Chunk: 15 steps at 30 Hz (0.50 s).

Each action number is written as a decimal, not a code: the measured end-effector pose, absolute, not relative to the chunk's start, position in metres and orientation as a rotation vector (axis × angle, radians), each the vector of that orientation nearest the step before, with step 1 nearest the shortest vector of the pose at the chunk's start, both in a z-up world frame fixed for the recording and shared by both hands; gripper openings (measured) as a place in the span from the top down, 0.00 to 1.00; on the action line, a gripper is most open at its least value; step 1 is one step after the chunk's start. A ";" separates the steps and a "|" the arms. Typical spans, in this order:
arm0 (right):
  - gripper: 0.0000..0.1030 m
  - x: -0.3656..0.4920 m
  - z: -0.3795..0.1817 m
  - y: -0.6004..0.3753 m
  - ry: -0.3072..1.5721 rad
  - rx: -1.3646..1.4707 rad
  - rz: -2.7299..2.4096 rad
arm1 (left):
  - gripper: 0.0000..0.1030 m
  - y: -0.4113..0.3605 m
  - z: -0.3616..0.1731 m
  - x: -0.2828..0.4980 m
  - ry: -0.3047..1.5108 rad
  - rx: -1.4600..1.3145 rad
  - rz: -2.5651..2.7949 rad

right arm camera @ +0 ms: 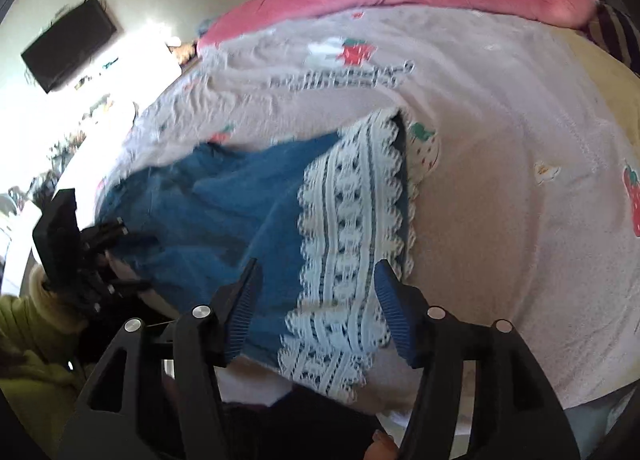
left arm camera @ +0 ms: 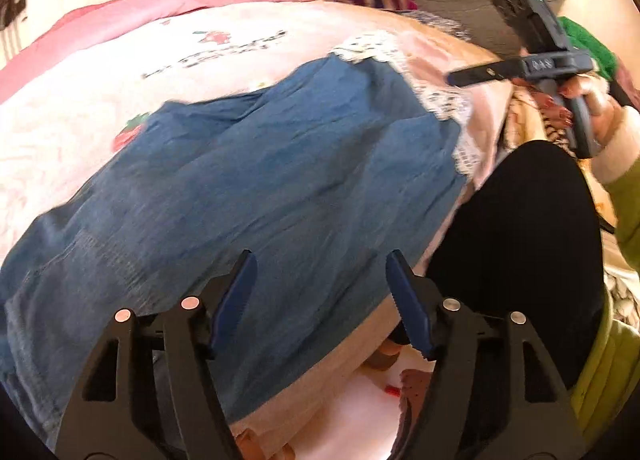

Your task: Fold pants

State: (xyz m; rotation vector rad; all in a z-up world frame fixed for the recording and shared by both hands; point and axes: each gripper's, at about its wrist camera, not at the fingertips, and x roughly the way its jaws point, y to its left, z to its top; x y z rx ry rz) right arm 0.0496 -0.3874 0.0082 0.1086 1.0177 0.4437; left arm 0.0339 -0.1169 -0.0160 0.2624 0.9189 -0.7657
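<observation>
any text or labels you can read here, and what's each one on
None can be quoted.
Dark lettering on the bed sheet, below a strawberry print: too blurred to read.
Pale marking on the right gripper, on its body: too blurred to read.
Blue pants with lace hem: no text seen.

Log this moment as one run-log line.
task: fold pants | left gripper: open over blue pants | right gripper: open above lace hem | pants: lying on bedspread
</observation>
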 end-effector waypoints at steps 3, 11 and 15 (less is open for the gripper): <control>0.44 0.051 -0.003 -0.393 1.057 0.076 0.375 | 0.43 -0.106 -0.022 0.039 0.958 0.250 -0.722; 0.91 0.044 -0.003 -0.410 1.051 0.164 0.377 | 0.93 -0.115 -0.030 0.030 0.960 0.422 -0.715; 0.91 0.028 0.009 -0.404 1.023 0.107 0.444 | 0.98 -0.099 -0.020 0.027 0.960 0.442 -0.737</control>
